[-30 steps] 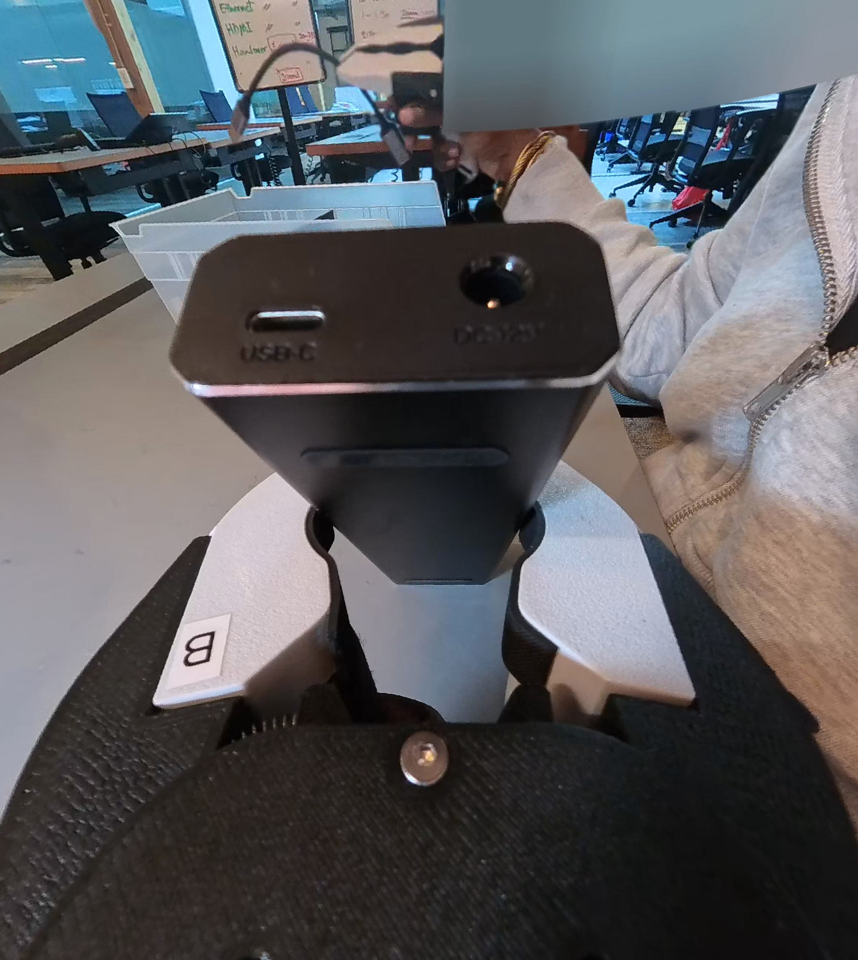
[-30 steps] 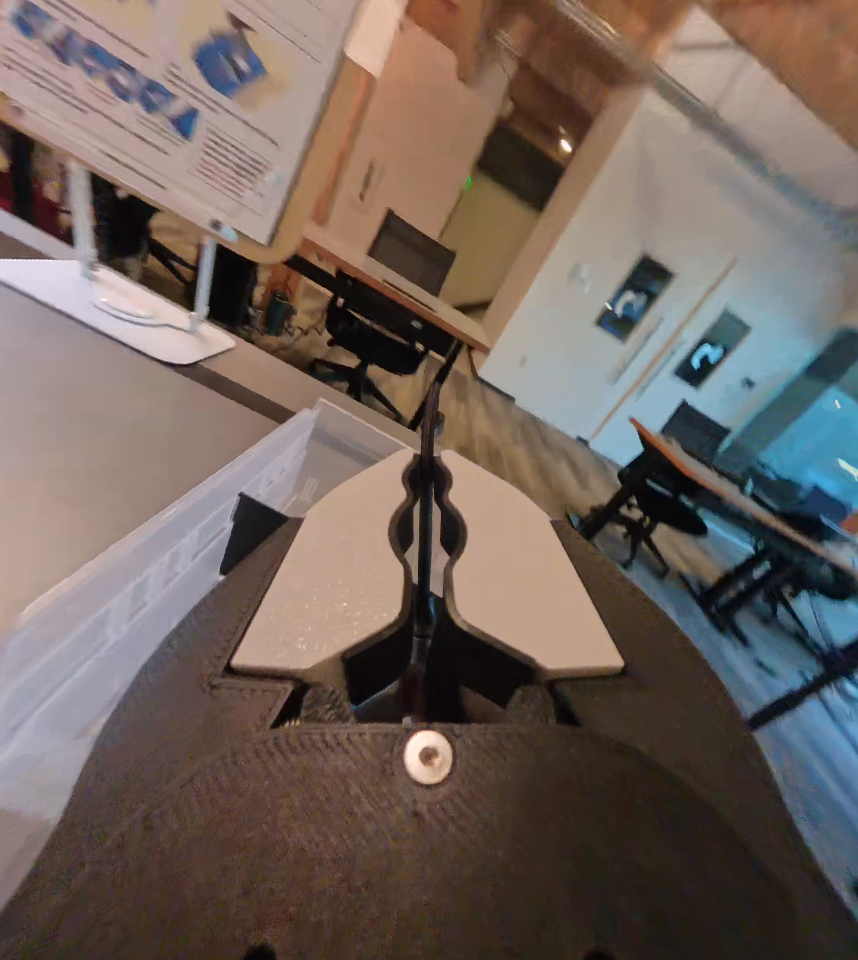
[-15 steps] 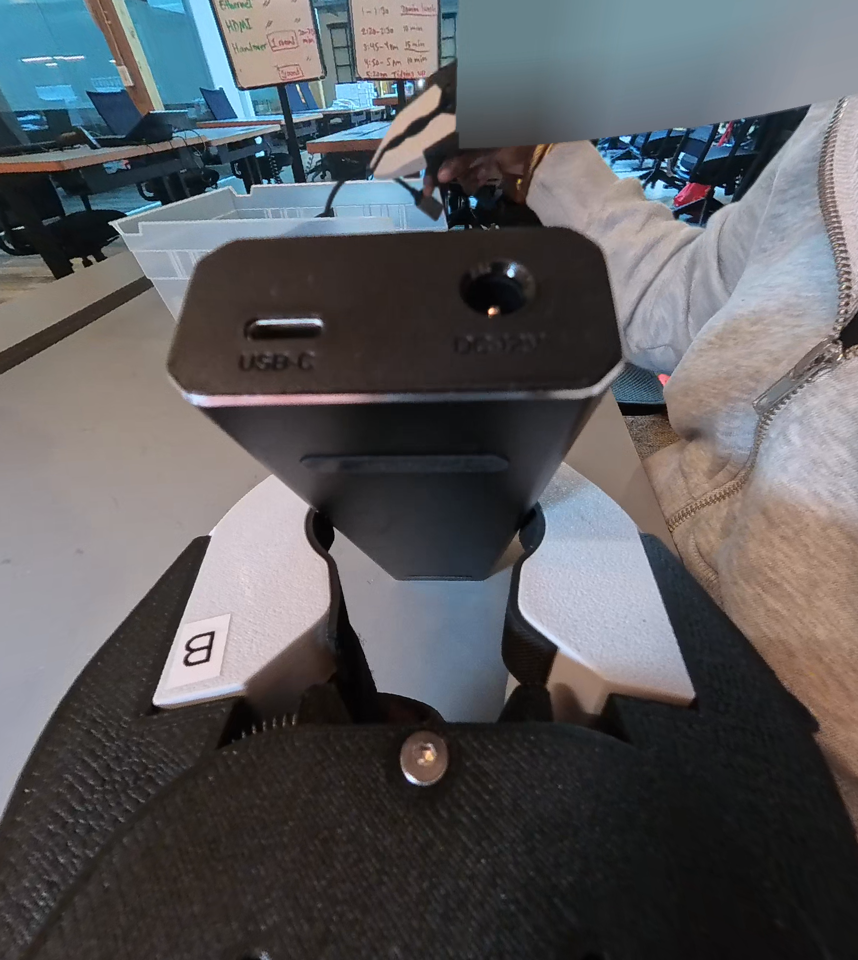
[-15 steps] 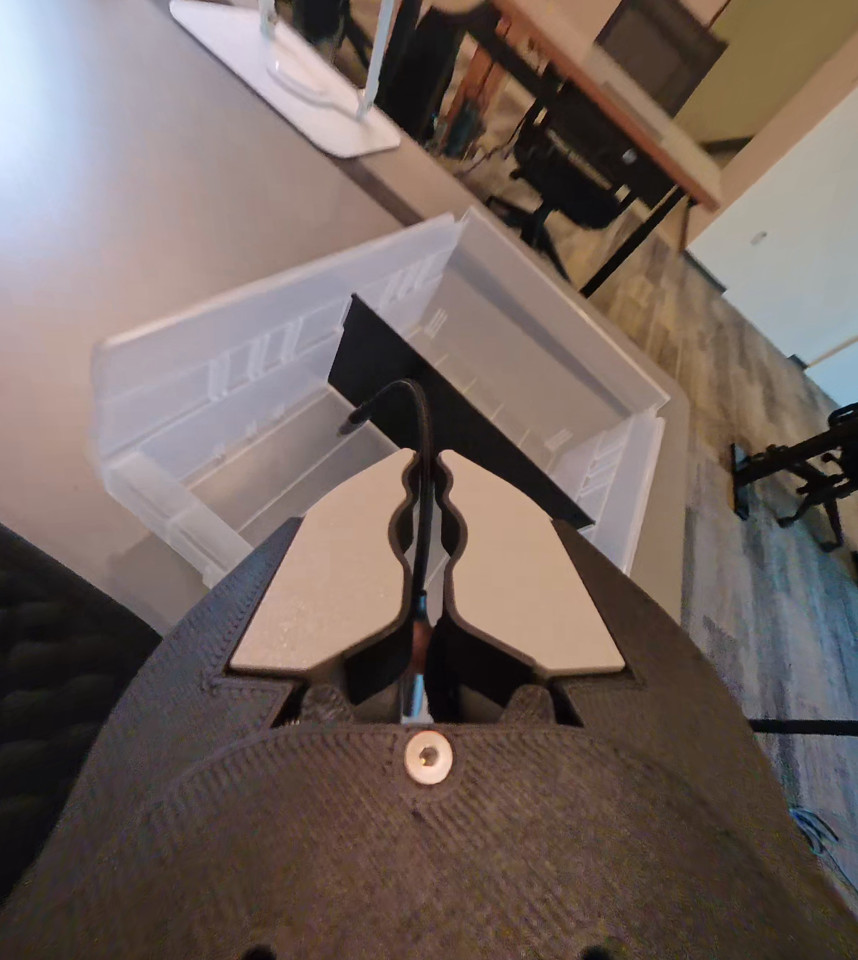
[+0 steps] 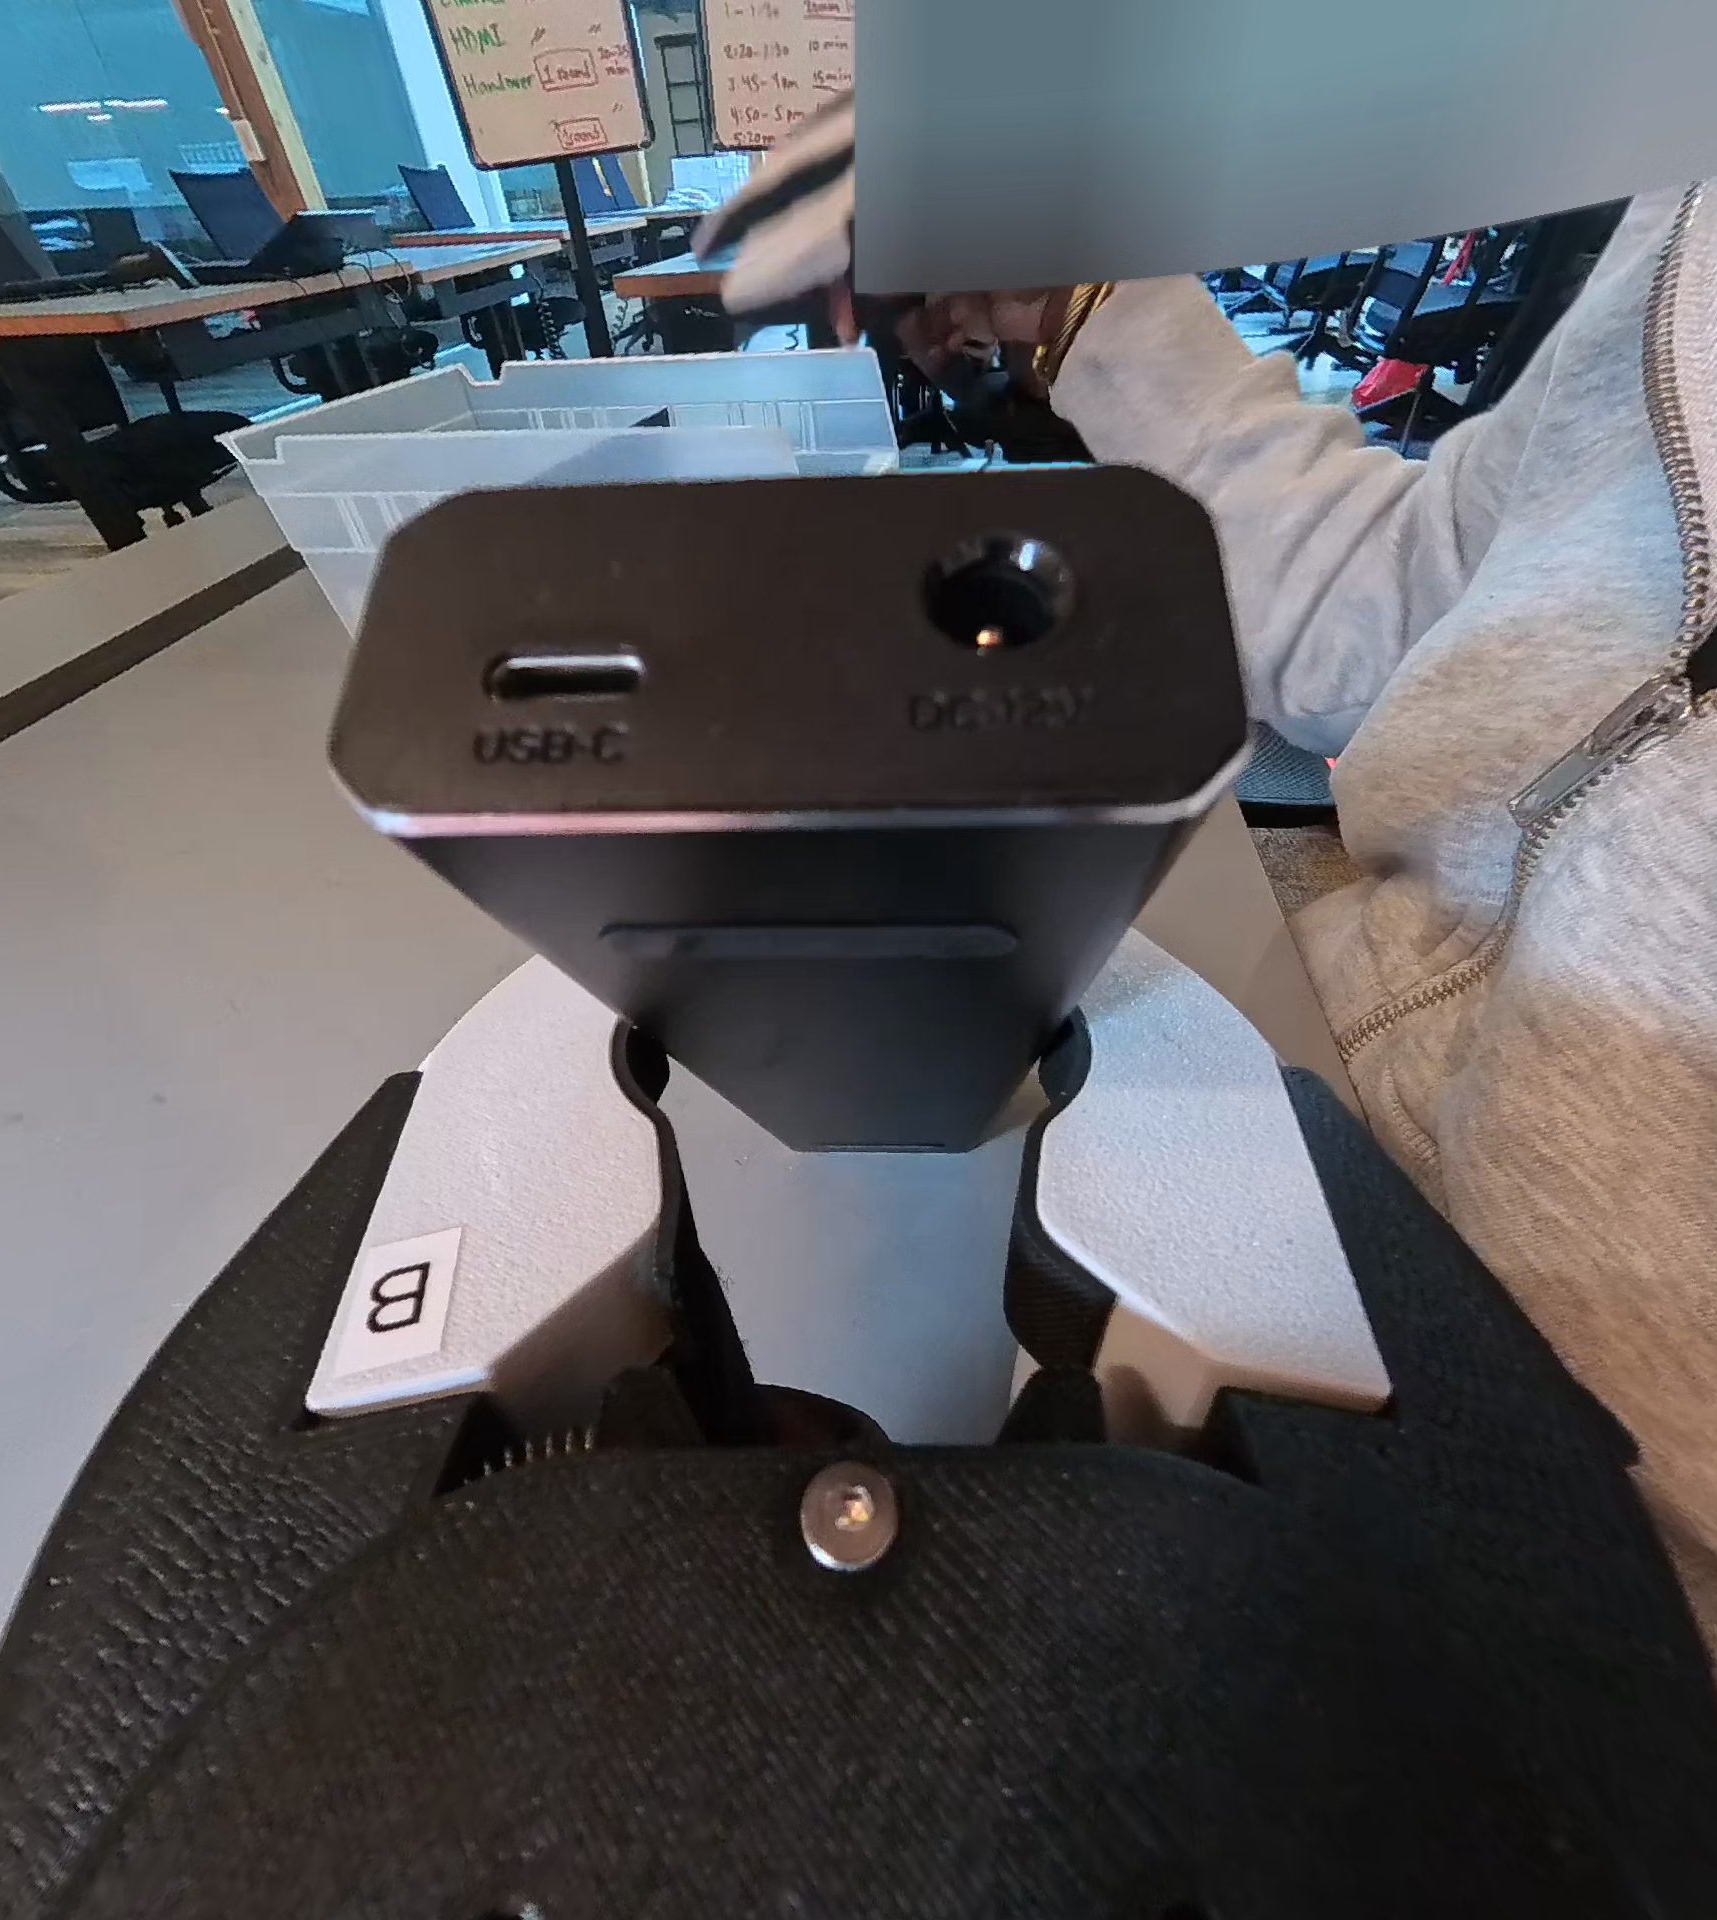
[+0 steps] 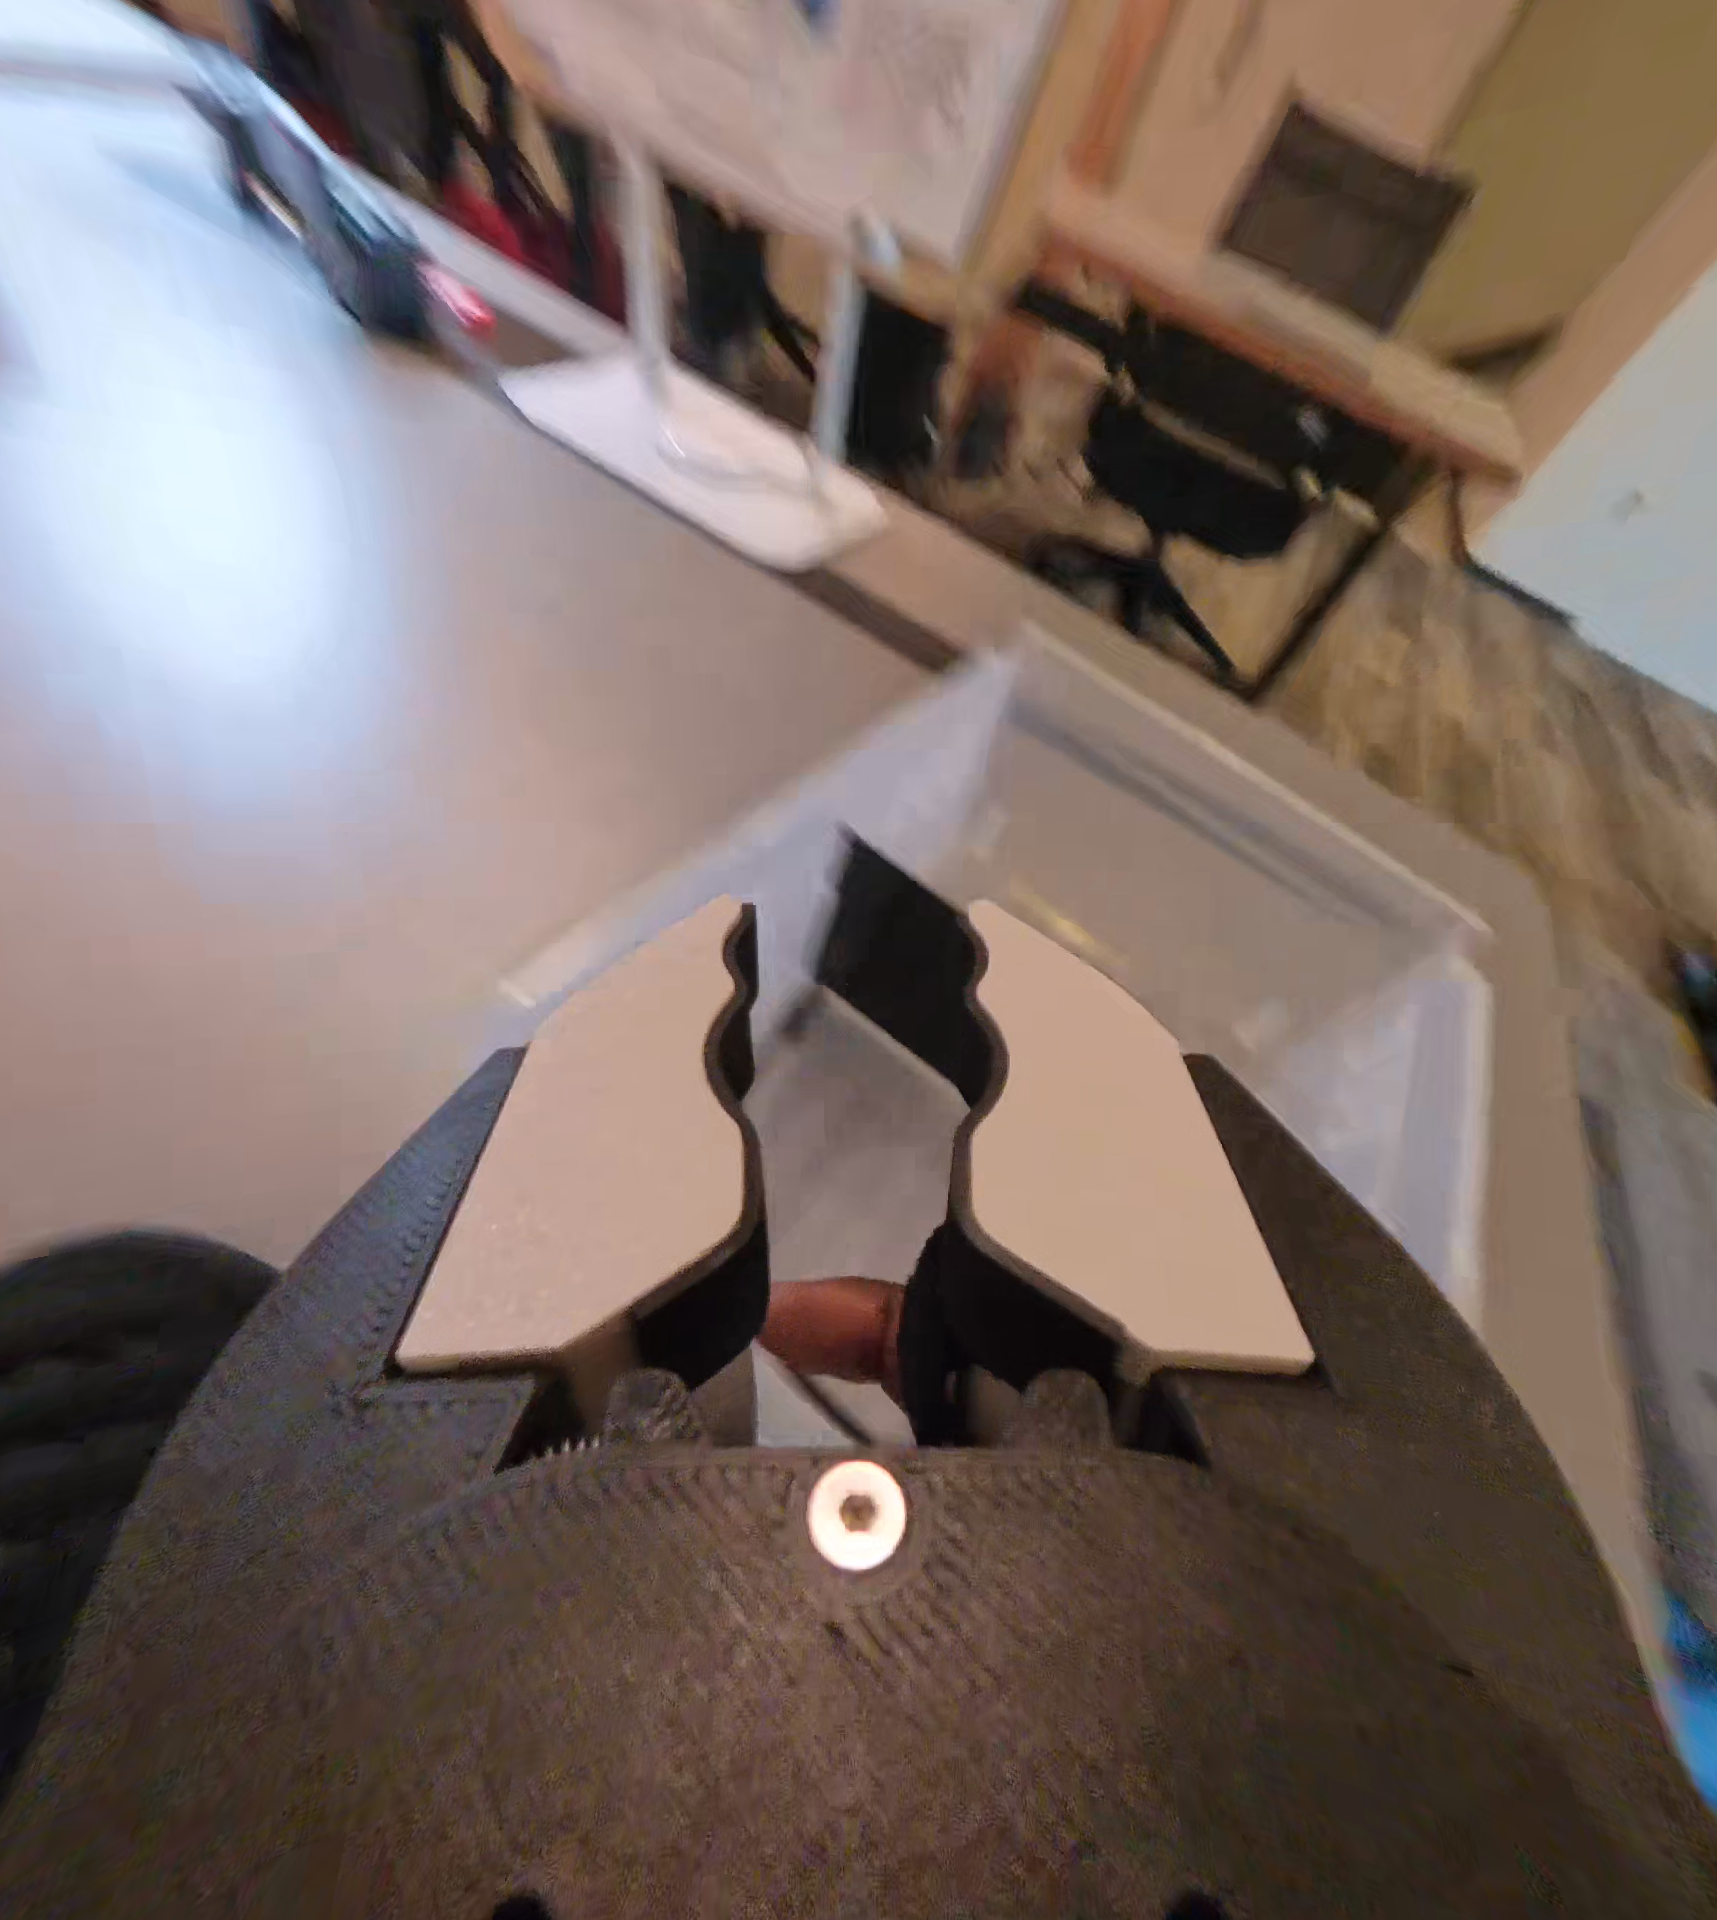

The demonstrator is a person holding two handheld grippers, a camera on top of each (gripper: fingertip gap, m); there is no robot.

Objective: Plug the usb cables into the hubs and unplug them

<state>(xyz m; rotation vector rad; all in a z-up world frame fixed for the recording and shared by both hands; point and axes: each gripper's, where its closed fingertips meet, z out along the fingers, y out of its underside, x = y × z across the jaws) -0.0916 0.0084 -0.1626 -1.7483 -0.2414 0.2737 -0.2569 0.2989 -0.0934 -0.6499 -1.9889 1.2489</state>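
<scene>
Gone from between the right gripper's fingers is the thin black cable pinched there half a second ago; those fingers now stand spread with nothing between them.

Left wrist view: the left gripper is clamped on the lower end of a black USB hub, which stands upright above the grey table. The hub's top face shows an oval port and a round socket. Just behind the hub sits a clear plastic bin. Right of the hub is a person's grey zip-up sleeve, and the right gripper is a blurred shape above the bin.

Right wrist view: heavily motion-blurred. The spread fingers point over the clear bin, which holds a black divider-like piece. The cable cannot be made out. Beyond the bin, a white sign stand base rests on the table.
</scene>
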